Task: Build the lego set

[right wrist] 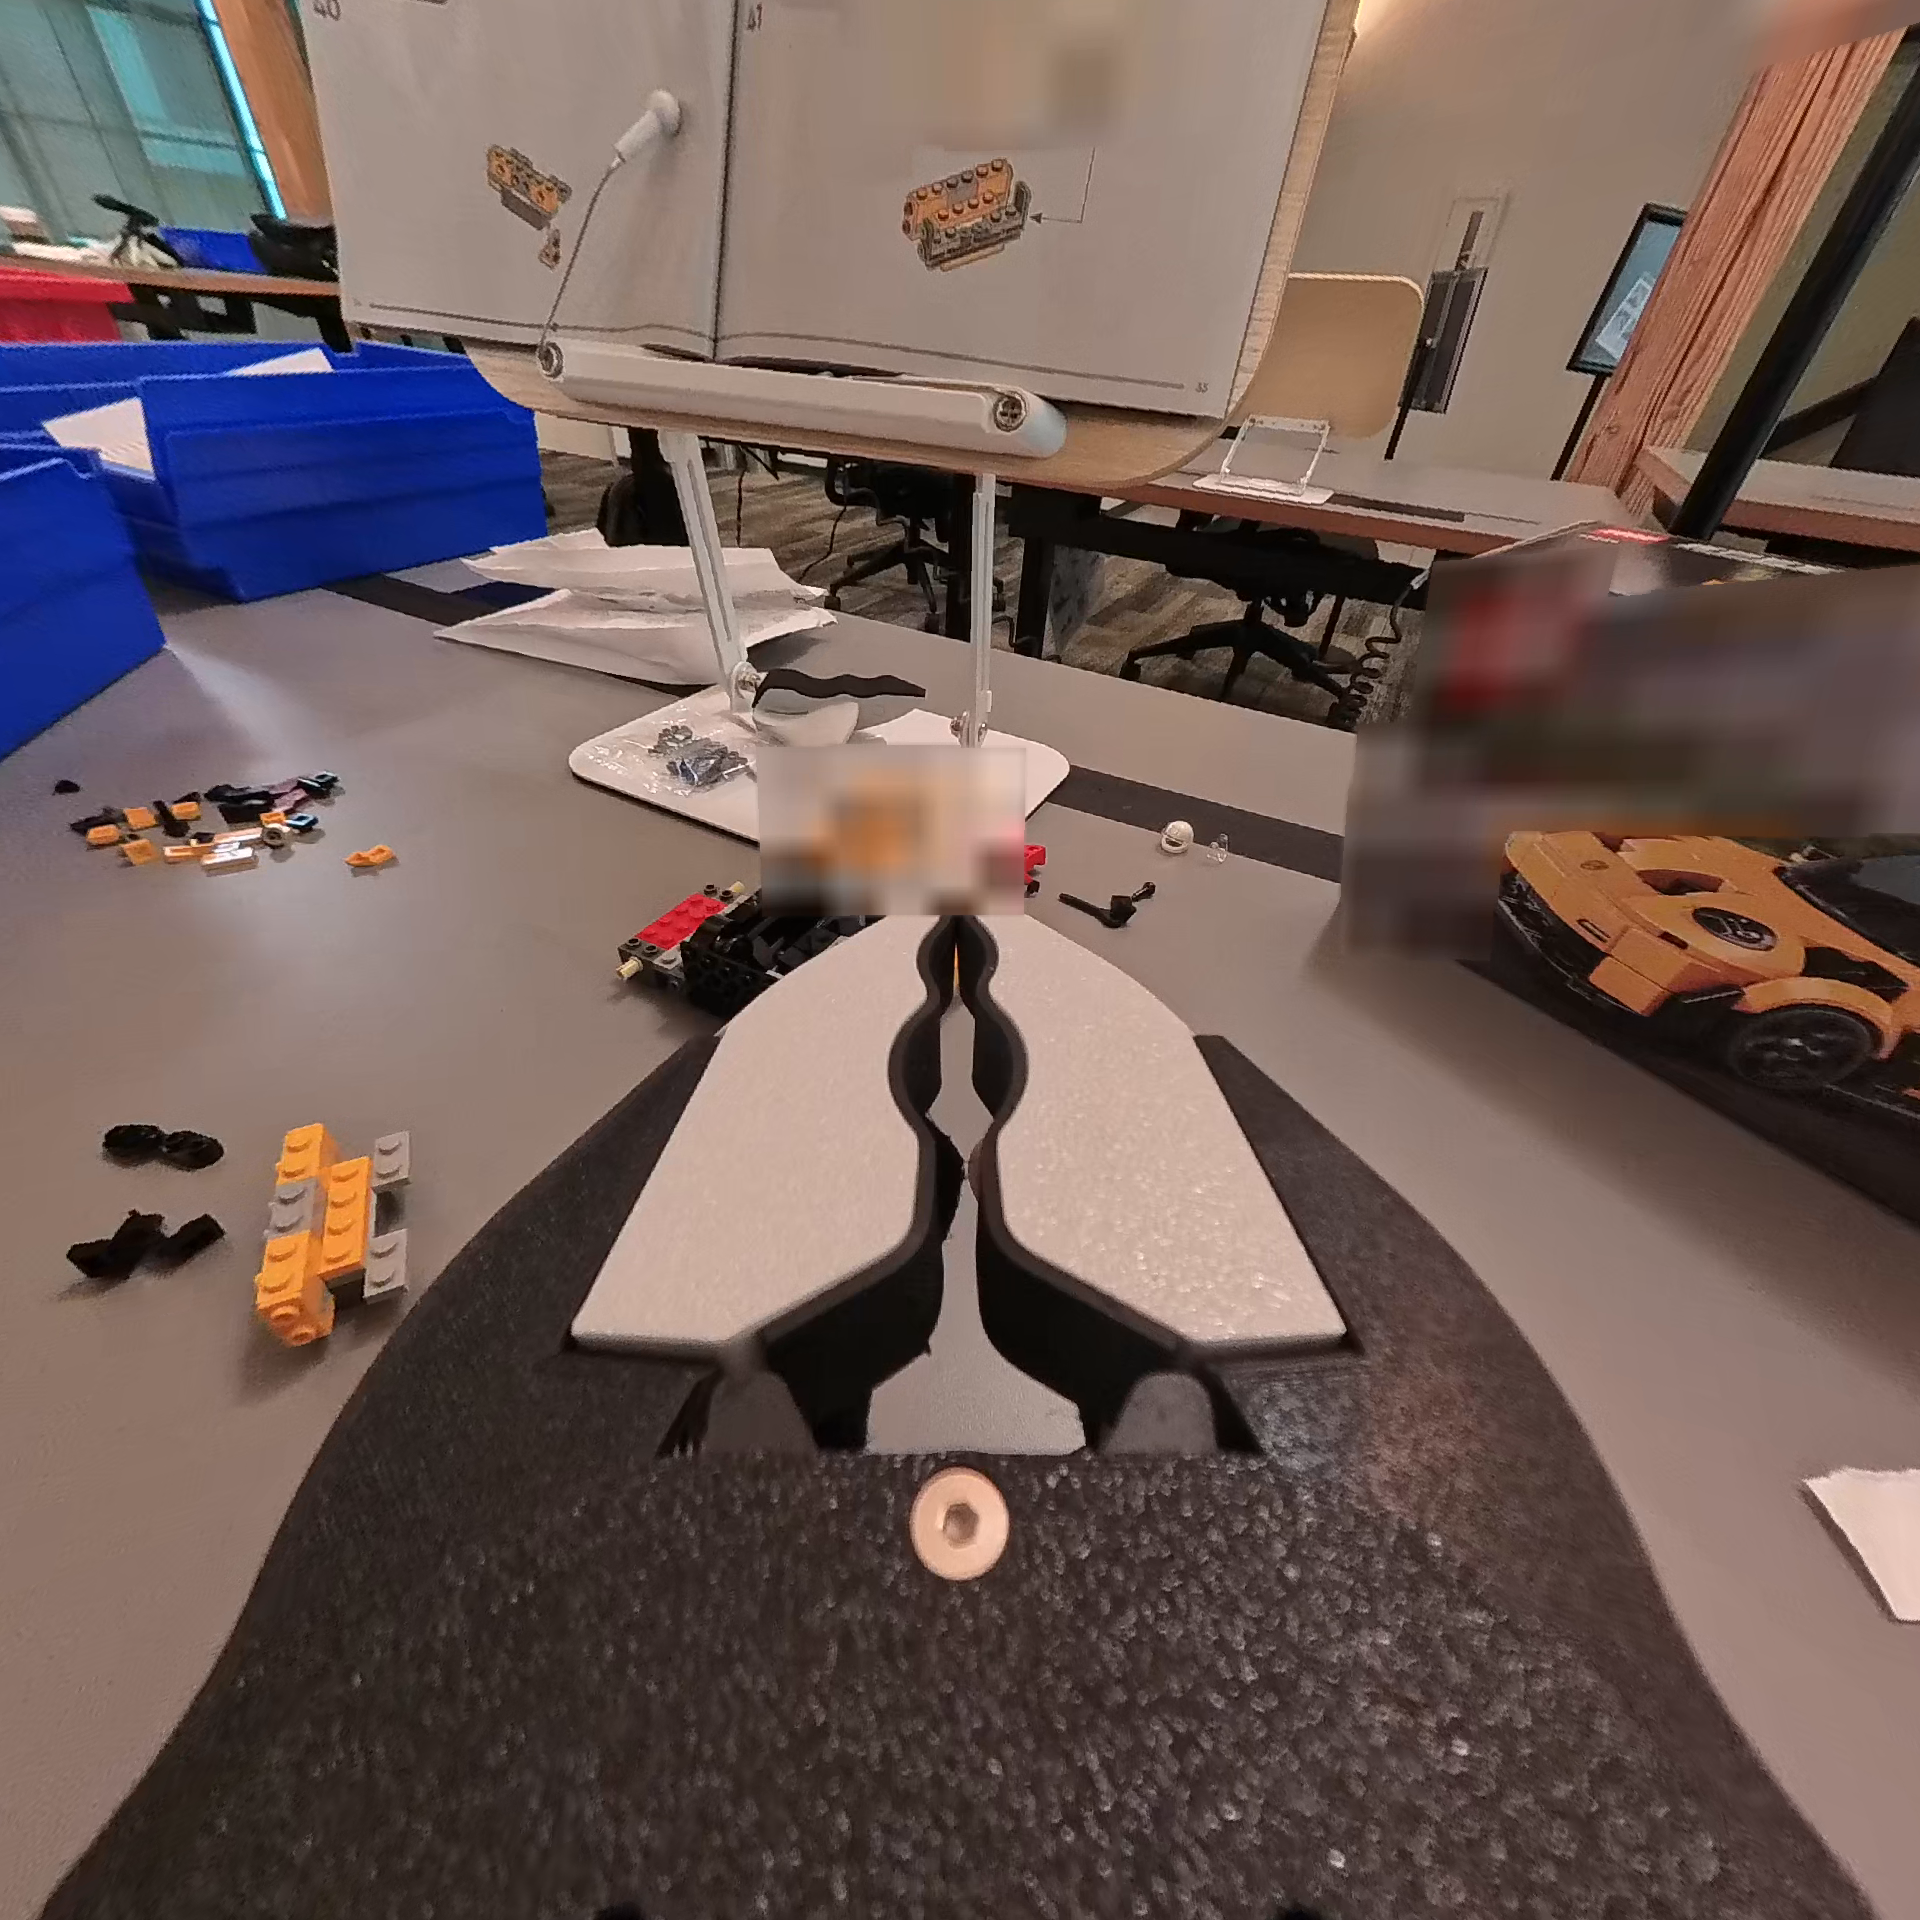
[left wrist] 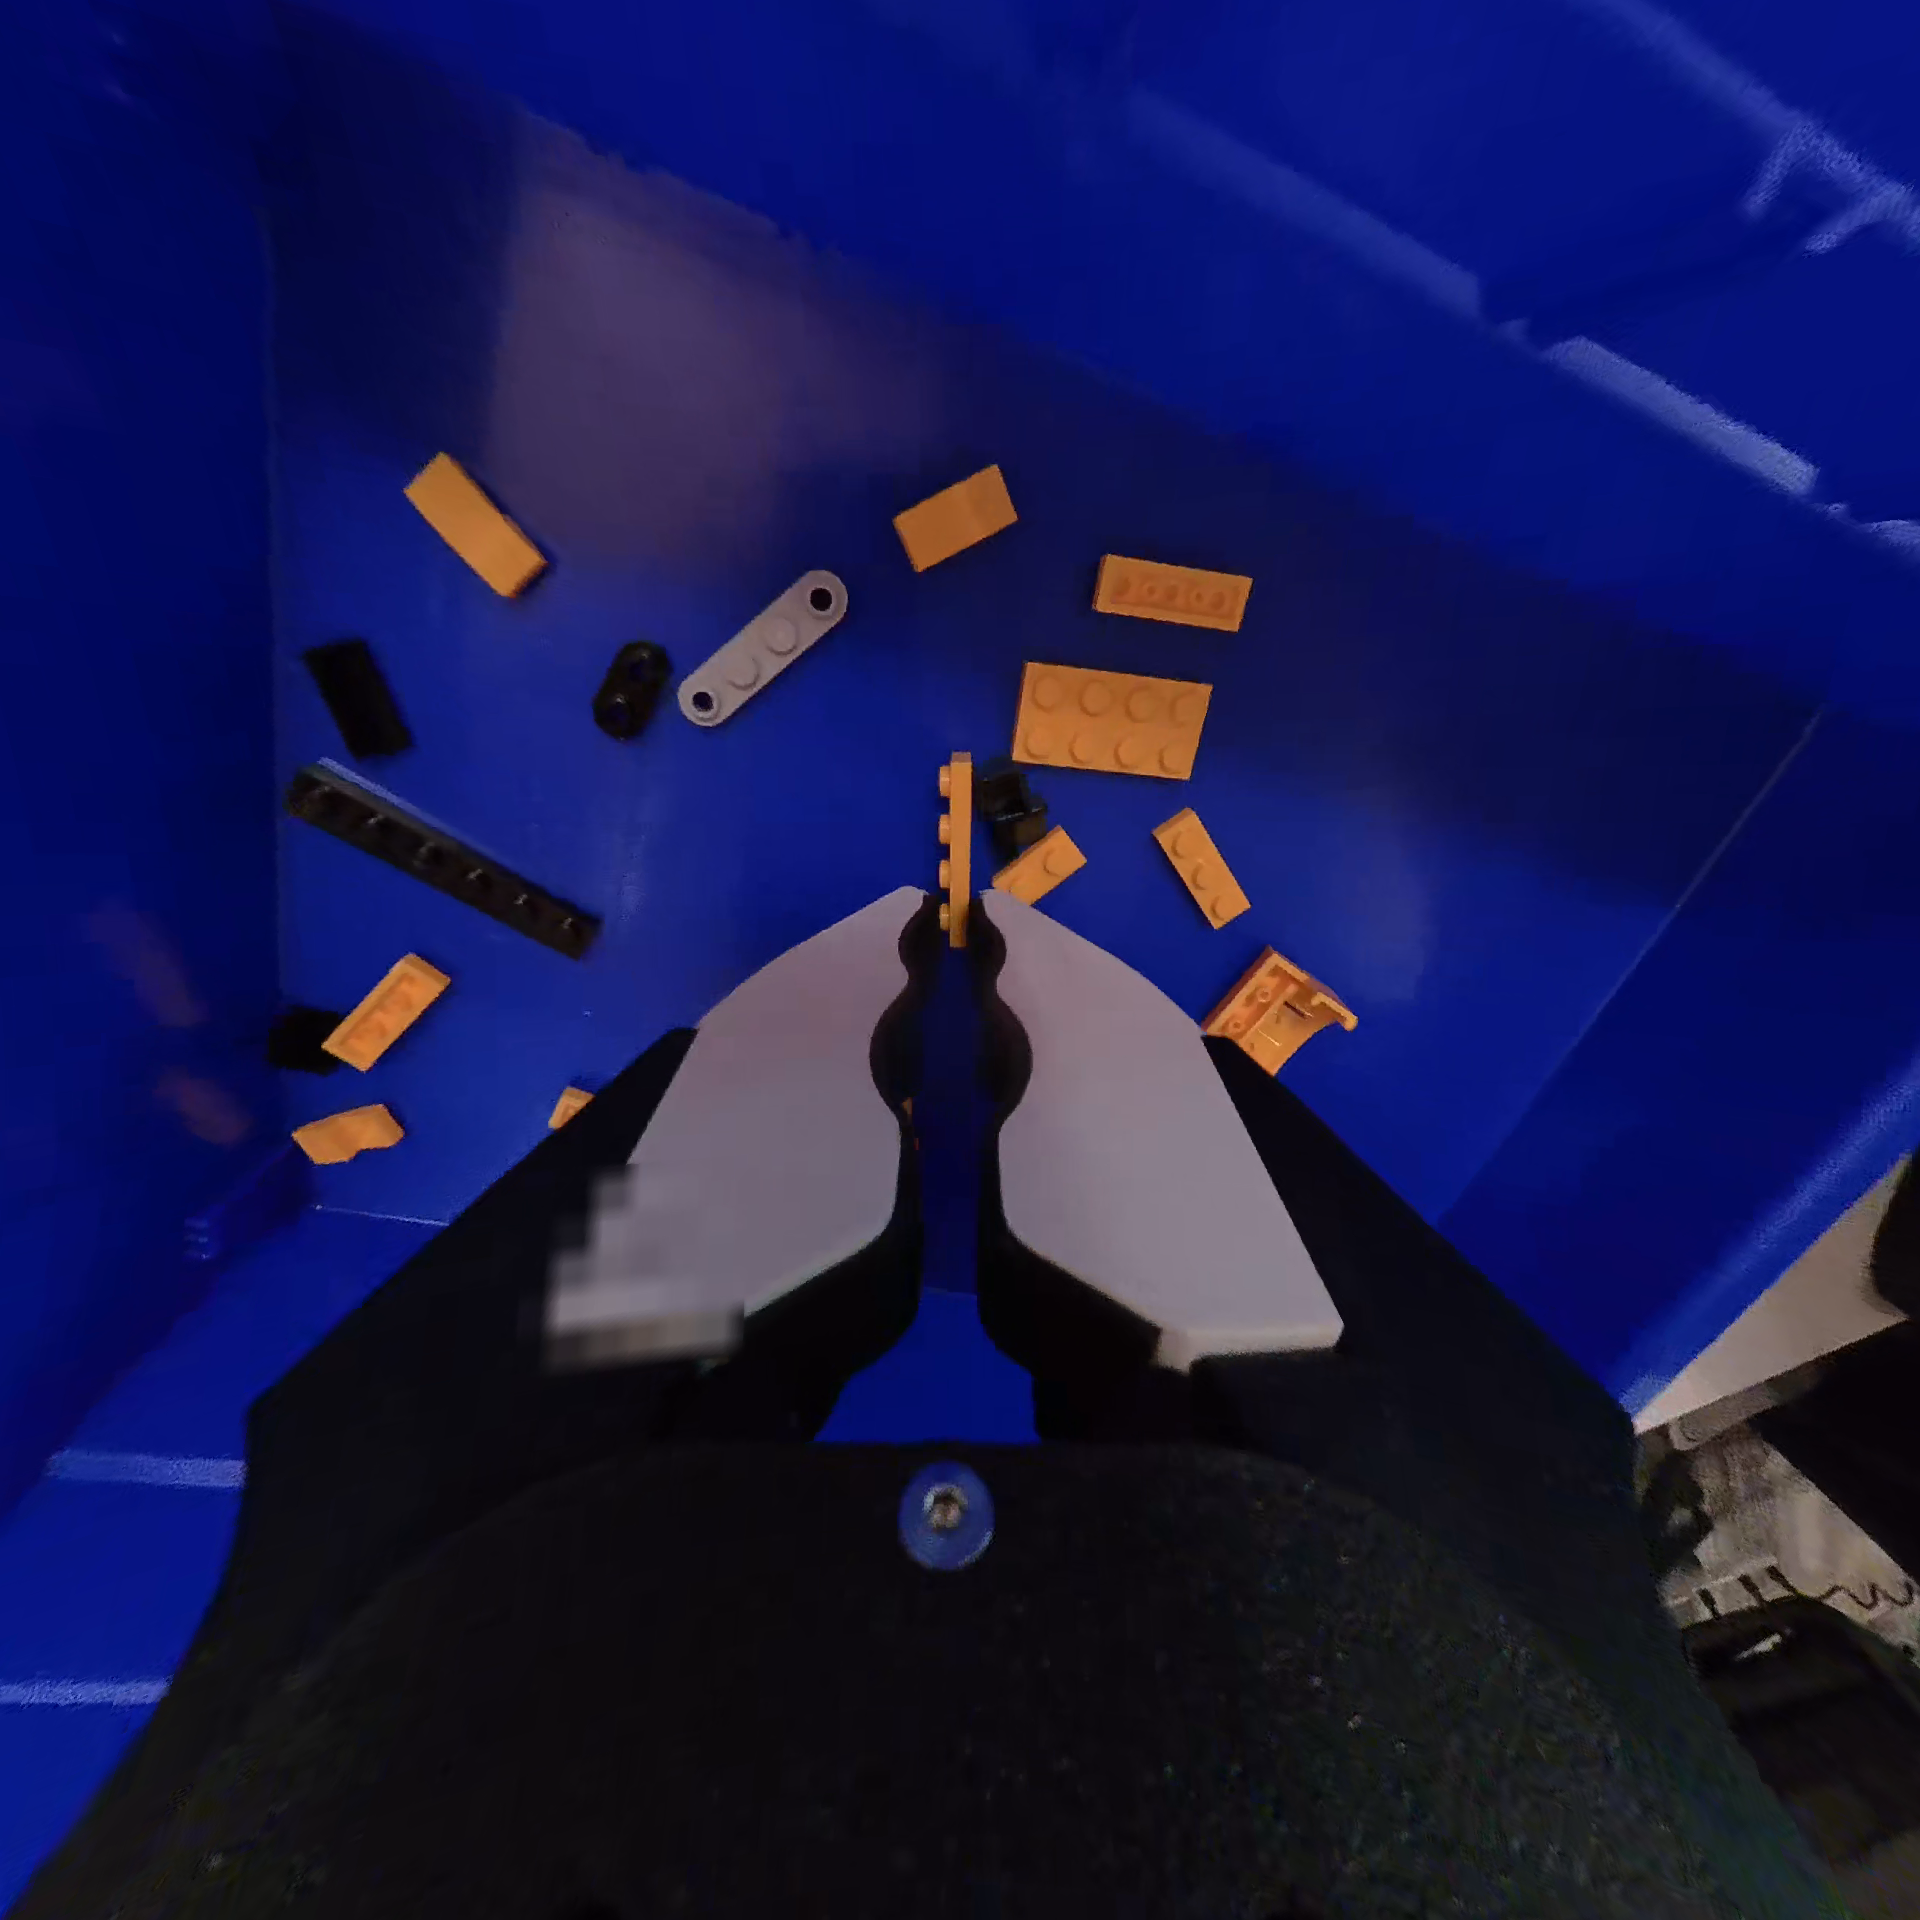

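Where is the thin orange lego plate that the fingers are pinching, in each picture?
Left wrist view: the thin orange lego plate stands on edge at centre, pinched at the left gripper fingertips, above the blue plastic bin.
Right wrist view: not in it.
Shared landmark: blue plastic bins, also far left here.

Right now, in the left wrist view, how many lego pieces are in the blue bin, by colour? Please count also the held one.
Orange pieces: 11 (one held in the left gripper, one half hidden behind it)
Black pieces: 5
Grey pieces: 1
Total: 17
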`<state>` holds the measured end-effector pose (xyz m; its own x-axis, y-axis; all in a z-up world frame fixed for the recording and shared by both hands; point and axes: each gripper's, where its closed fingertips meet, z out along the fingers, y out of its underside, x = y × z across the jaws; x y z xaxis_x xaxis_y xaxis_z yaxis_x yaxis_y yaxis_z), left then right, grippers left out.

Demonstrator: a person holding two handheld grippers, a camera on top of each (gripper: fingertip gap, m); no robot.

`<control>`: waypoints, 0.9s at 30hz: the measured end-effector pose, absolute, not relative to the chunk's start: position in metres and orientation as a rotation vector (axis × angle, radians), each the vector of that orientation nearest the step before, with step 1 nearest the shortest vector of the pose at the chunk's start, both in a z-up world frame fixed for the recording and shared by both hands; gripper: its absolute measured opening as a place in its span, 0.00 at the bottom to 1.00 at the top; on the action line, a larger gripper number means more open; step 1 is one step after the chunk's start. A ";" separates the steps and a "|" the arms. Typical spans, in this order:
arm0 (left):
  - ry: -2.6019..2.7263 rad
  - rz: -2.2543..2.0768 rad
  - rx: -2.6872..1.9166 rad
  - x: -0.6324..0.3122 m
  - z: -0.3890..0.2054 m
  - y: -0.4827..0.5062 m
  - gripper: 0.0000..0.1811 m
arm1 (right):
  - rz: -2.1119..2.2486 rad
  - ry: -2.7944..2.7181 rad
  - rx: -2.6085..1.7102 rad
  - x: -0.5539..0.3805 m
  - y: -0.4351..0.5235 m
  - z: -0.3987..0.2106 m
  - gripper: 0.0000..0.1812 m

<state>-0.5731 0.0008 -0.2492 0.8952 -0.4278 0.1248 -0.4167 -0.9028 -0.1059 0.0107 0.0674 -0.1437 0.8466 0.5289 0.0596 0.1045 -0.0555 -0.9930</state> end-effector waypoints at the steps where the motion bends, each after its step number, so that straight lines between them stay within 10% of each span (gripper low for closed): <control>1: 0.655 -0.232 -2.971 -0.573 -0.246 0.001 0.03 | 0.372 -0.509 -1.609 0.011 0.067 -0.144 0.00; 17: 1.169 0.537 -2.001 -0.414 -0.111 -0.002 0.03 | 0.374 -0.499 -1.628 0.013 0.070 -0.149 0.00; 27: 1.675 0.701 -1.662 -0.243 -0.216 0.007 0.03 | 0.385 -0.501 -1.607 0.012 0.067 -0.143 0.00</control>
<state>-0.2426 0.0072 -0.2161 0.0328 -0.6378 -0.7695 -0.9958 0.0452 -0.0799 0.0119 0.0669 -0.1425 0.8454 0.5321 0.0467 0.0913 -0.0577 -0.9942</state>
